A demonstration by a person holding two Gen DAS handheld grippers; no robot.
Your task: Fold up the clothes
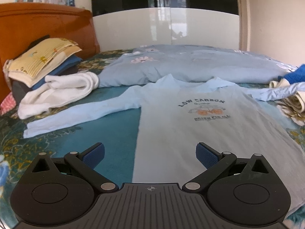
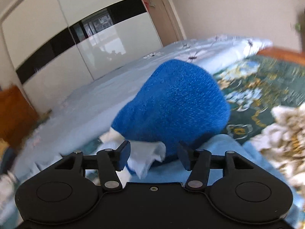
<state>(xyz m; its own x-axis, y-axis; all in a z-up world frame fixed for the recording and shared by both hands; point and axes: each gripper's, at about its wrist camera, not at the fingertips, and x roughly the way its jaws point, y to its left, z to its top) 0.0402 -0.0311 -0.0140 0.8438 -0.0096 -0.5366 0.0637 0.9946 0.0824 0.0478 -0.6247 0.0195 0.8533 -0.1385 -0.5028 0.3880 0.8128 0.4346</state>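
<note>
the left claw (image 1: 150,152) hovers low and level over the hem of the light blue long-sleeve t-shirt (image 1: 183,118), its blue-padded fingers (image 1: 206,156) spread wide and holding nothing, pointing up the shirt that lies flat, print side up, on the patterned bed (image 1: 114,164). the right claw (image 2: 153,156), tilted in a blurred view, has its jaws apart, with a white piece of cloth (image 2: 146,156) and a bright blue fuzzy garment (image 2: 177,103) between and just beyond the fingers, not pinched as far as can be told.
</note>
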